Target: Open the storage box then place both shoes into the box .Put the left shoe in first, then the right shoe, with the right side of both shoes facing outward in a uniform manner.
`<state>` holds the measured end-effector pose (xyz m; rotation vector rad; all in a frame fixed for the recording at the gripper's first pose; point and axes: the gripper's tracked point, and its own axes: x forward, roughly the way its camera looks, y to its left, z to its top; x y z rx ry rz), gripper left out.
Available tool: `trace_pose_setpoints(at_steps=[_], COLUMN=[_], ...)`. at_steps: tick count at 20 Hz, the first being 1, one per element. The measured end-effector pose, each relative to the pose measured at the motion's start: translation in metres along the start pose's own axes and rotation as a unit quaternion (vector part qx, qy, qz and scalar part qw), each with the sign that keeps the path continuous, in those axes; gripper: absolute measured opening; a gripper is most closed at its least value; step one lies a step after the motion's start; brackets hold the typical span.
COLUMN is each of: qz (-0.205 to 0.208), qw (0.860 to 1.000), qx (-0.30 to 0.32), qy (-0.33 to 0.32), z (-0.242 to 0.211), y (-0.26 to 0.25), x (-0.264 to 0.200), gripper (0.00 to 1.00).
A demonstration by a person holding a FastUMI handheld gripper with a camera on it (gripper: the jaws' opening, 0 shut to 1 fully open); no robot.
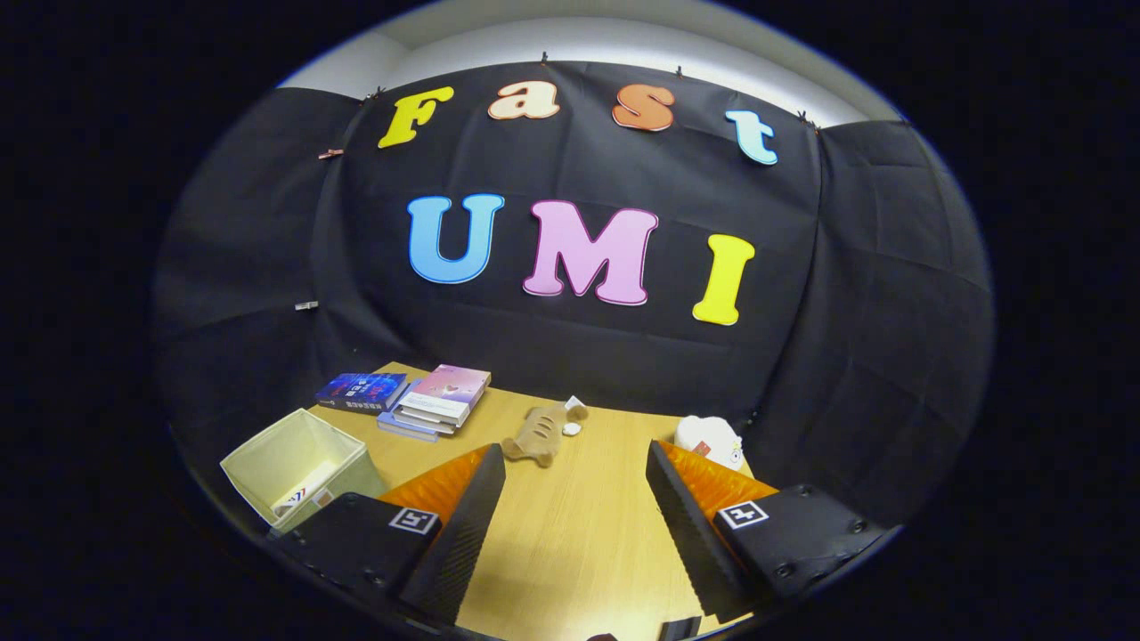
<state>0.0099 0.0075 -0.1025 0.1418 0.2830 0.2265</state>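
Observation:
My gripper (576, 463) stands open above the wooden table (570, 534), with only bare tabletop between its fingers. A pale fabric storage box (298, 463) sits open-topped to the left of the left finger, with a small card or paper lying in its bottom. No shoe is seen on the table.
Several books (419, 399) lie stacked at the table's far left, beyond the box. A tan plush toy (541, 431) lies just ahead of the left finger. A white plush toy (710, 440) sits beyond the right finger, near the table's far right edge.

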Motion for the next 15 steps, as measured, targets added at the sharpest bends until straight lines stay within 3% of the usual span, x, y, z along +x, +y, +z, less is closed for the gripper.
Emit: trace_pose_setpoints(at_steps=[15], qz=[0.009], qw=[0.999], qx=[-0.018], qy=[-0.033], z=[0.020], y=[-0.015], x=[0.006], gripper=[0.98])
